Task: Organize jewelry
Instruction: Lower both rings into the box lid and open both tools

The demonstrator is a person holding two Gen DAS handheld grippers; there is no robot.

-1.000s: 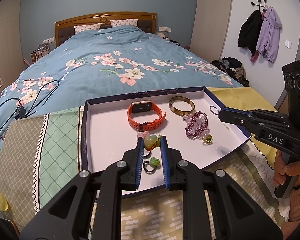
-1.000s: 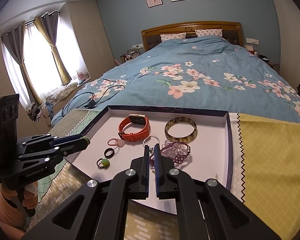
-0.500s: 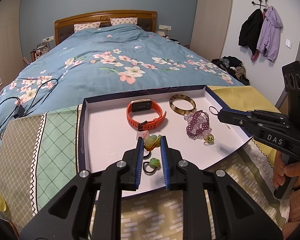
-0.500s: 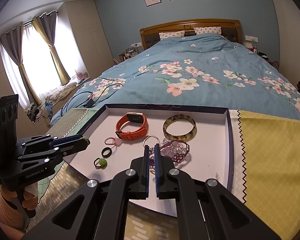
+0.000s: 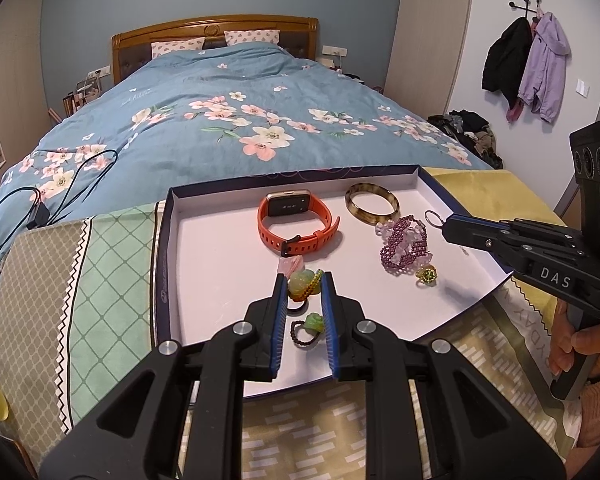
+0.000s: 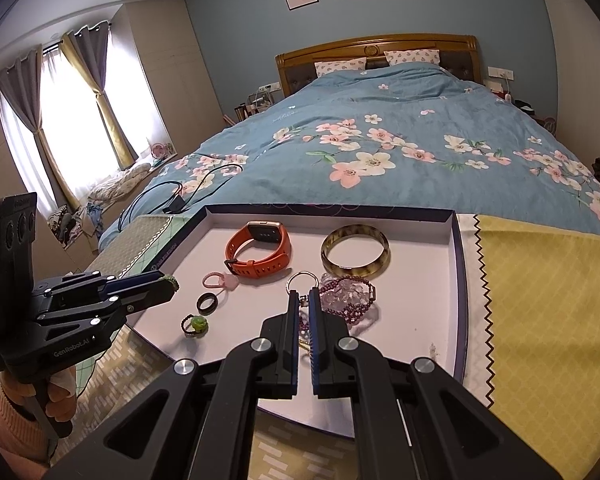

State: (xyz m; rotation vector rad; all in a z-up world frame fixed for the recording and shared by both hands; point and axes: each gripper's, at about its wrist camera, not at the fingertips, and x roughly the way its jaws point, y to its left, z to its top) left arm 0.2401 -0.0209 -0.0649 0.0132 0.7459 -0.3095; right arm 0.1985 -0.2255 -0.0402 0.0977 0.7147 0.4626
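Over the tray [image 5: 168,240], left hand-held gripper [image 5: 305,282] clenched on green beaded charm [image 5: 300,283], right hand-held gripper [image 6: 304,294] pinching silver ring [image 6: 302,280]; risks dropping either onto the crowded pieces.

1. The tray [image 6: 456,248] sits a little lower and farther back from the right gripper [image 6: 303,294] than a second ago.
2. In the left wrist view, the orange watch [image 5: 296,222] appears slightly farther beyond the left gripper [image 5: 303,280], perhaps only through camera drift.
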